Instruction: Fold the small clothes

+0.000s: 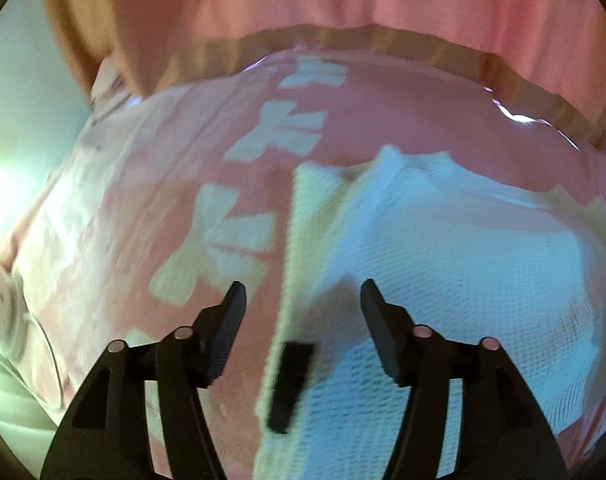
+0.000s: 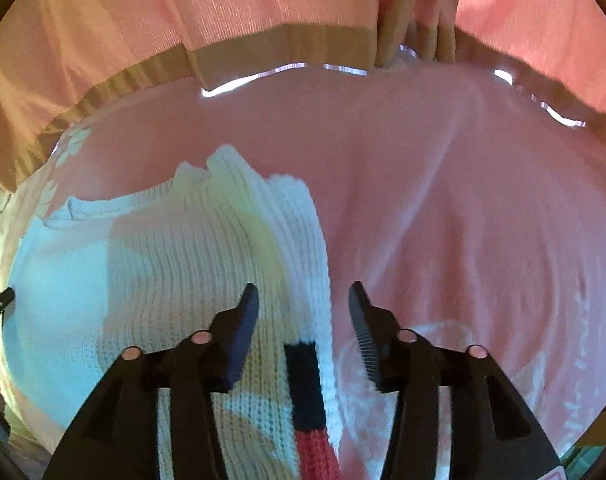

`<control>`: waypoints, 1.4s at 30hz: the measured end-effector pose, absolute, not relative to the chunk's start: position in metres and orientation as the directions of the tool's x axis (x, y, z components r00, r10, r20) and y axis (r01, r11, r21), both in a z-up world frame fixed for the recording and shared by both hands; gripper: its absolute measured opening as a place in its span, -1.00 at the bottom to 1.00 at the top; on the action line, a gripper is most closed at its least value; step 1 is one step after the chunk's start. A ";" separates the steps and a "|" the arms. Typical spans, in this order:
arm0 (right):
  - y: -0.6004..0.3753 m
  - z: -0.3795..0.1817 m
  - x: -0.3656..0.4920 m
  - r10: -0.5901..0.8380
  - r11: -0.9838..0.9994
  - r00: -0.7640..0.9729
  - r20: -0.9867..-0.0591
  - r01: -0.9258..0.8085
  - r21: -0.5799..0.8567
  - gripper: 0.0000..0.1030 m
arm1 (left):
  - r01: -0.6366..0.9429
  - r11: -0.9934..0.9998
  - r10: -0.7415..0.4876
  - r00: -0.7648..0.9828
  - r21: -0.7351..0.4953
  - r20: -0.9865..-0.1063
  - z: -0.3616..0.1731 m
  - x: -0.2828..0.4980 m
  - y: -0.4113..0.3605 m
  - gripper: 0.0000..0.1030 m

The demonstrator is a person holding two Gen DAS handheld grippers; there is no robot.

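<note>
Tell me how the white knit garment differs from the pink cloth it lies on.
The white knit garment is ribbed and chunky; the pink cloth looks smooth and thin. The garment is white with a dark and red patch near one edge; the cloth is pink with pale printed shapes. The garment is bunched and covers only part of the surface; the cloth spreads beyond it on all sides. Both lie under open grippers, left gripper and right gripper.
</note>
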State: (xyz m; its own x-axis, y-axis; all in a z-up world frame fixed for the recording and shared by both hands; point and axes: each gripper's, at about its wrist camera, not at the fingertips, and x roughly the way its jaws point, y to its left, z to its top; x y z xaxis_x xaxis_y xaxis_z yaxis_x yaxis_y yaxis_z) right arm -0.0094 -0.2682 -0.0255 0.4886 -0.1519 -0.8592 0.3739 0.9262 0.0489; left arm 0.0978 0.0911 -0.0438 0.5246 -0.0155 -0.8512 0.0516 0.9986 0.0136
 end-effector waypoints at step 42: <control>-0.259 -0.012 0.079 -0.191 0.950 0.557 -0.808 0.314 -0.008 -0.87 | 0.067 0.998 -0.040 0.523 -0.005 -0.852 -0.059 0.175 0.050 -0.86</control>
State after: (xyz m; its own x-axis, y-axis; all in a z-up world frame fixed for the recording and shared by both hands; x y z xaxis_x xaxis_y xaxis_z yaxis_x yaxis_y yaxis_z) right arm 0.0794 -0.2594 -0.0118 0.5574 -0.1905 -0.8081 0.3135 0.9495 -0.0076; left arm 0.1753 0.0500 -0.0585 0.5228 -0.0396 -0.8516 0.0670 0.9977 -0.0052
